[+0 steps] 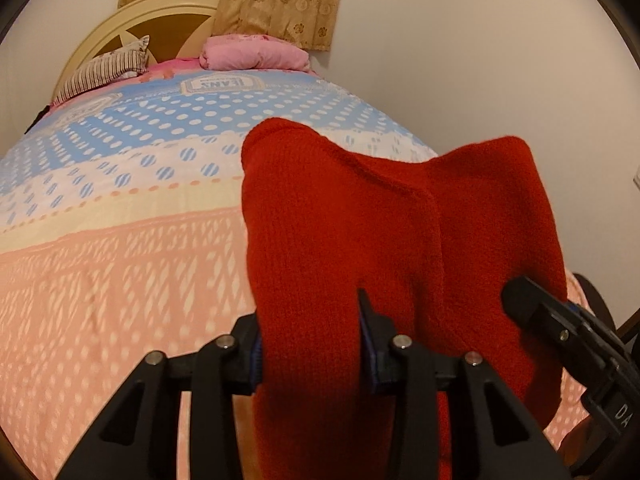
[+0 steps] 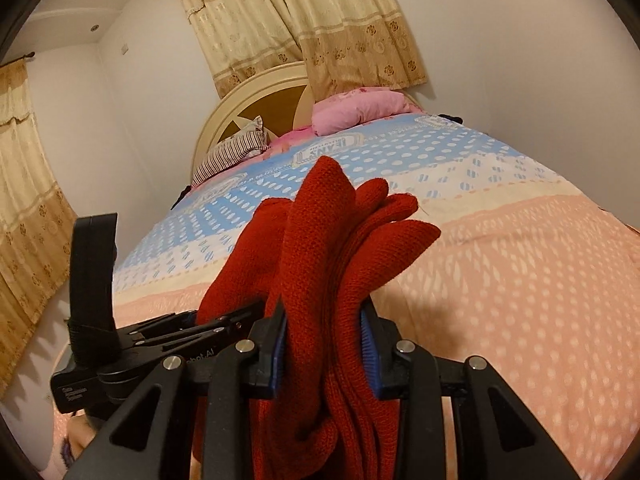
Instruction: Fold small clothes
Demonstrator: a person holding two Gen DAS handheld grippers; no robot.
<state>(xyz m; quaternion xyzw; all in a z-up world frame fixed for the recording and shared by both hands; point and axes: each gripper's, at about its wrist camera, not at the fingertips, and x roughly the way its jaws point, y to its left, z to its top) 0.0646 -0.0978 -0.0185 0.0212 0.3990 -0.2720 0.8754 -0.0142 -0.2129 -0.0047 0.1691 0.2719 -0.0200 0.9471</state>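
A red knitted garment (image 1: 340,220) hangs bunched above the bed, held by both grippers. In the left wrist view my left gripper (image 1: 312,340) is shut on a thick fold of it, the knit filling the gap between the blue pads. The right gripper (image 1: 532,308) shows at the right edge of that view, clamped on the same cloth. In the right wrist view my right gripper (image 2: 324,340) is shut on several bunched folds of the red garment (image 2: 340,240), and the left gripper (image 2: 224,320) grips the cloth at the left, close beside it.
A bed with a peach, cream and blue dotted cover (image 1: 120,260) lies below. A striped pillow (image 1: 104,70) and a folded pink quilt (image 1: 252,54) sit by the round headboard (image 2: 256,96). Patterned curtains (image 2: 312,20) hang behind. A white wall (image 1: 500,60) runs along the right.
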